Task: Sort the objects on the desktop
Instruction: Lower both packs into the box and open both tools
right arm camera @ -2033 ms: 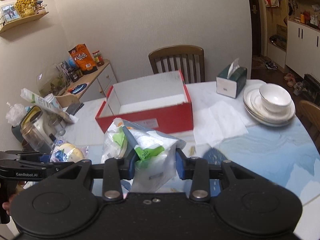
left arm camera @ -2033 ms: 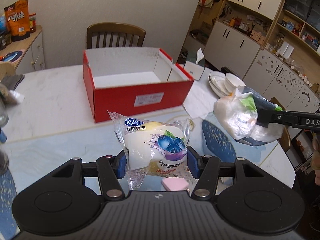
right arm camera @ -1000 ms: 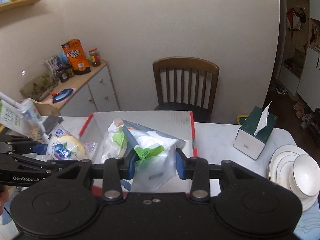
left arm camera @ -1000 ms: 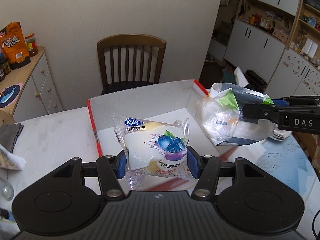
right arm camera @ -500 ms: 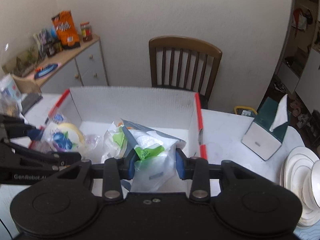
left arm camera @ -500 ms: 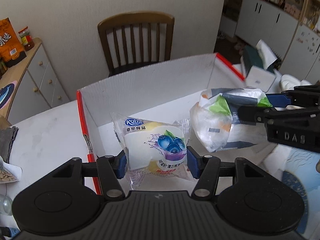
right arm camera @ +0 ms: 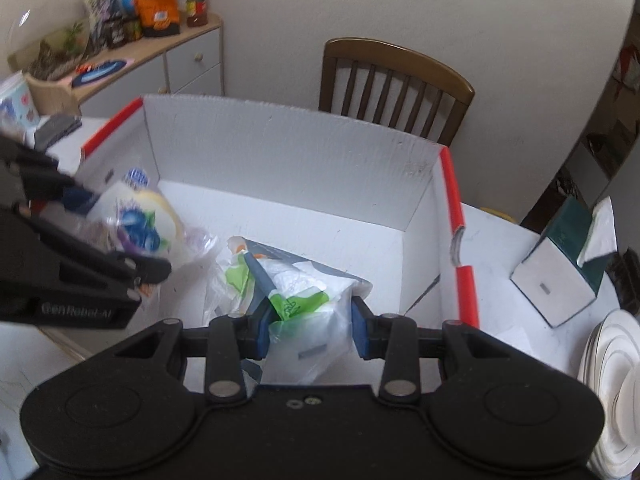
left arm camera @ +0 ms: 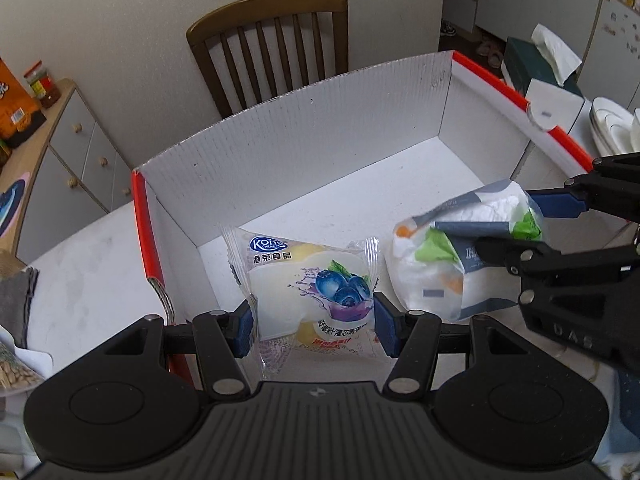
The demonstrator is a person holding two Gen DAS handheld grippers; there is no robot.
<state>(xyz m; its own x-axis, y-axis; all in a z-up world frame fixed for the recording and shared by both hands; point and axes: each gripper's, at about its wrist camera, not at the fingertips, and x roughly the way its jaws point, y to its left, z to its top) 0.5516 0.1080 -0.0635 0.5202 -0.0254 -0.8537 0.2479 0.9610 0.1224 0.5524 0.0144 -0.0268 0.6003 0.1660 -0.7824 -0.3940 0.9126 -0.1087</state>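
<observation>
The open box stands on the counter, with a chair behind its far wall and a cabinet off to its left. Over the box's floor, the left hand-held gripper has the pastry packet between its pads, and just to its right the right hand-held gripper has the tissue pack. Right of the box on the counter sit a tissue box and, nearer, stacked plates.

Both grippers are matte black plastic — the left gripper and right gripper each carry blue pads on slim fingers, silver pivot screws and two round domed housings. Seen side-on, the left one's body reads "GenRobot.AI" in grey lettering — the right one's reads "DAS"
</observation>
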